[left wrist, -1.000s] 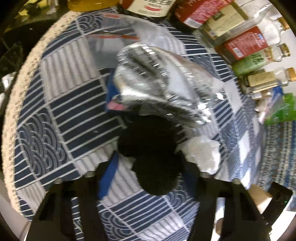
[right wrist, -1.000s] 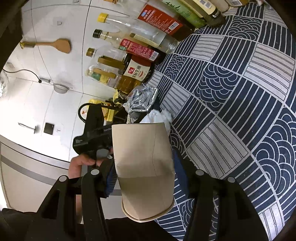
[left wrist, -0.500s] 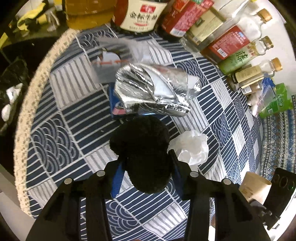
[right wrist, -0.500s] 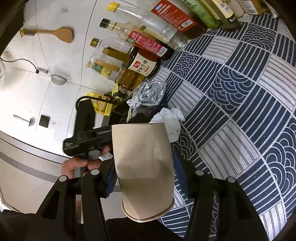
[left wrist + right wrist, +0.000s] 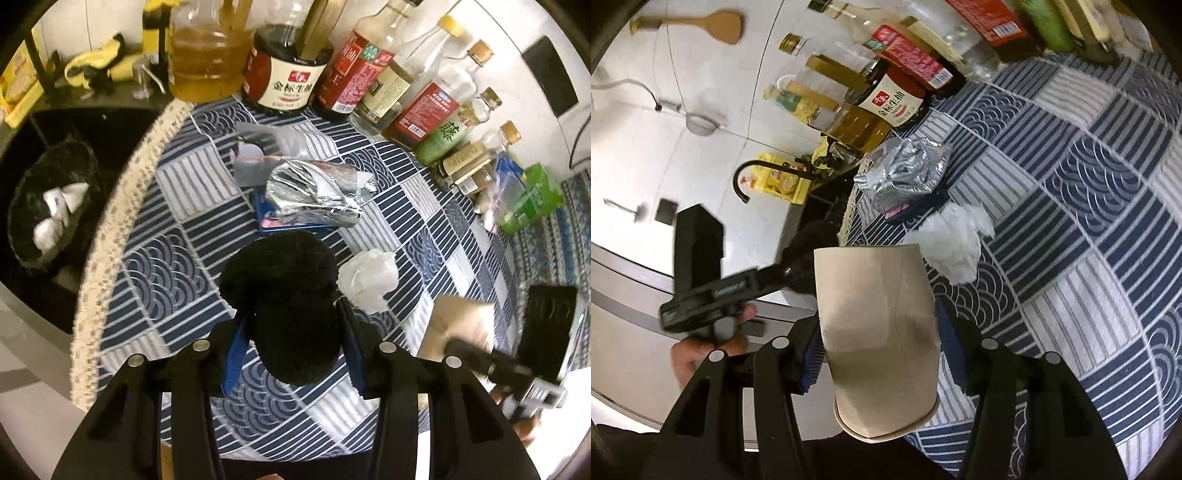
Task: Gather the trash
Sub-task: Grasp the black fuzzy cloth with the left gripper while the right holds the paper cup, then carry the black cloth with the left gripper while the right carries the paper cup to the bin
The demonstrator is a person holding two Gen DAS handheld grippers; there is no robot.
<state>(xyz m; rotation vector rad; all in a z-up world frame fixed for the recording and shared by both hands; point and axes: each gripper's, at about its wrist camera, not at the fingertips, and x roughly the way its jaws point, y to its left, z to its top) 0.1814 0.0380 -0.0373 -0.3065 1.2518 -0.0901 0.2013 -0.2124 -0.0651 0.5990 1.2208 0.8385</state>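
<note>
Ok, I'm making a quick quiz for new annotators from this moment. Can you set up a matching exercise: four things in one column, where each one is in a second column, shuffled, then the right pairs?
Things:
1. black fuzzy ball
2. brown paper cup
3. crumpled white tissue
4. silver foil wrapper

Places:
A. lying loose on the patterned cloth, beside the black ball
B. between the jaws of the right gripper
C. on the cloth near the bottles, on top of a blue packet
D. between the jaws of the left gripper

Pairs: 1-D, 2-B, 3-A, 4-C
</note>
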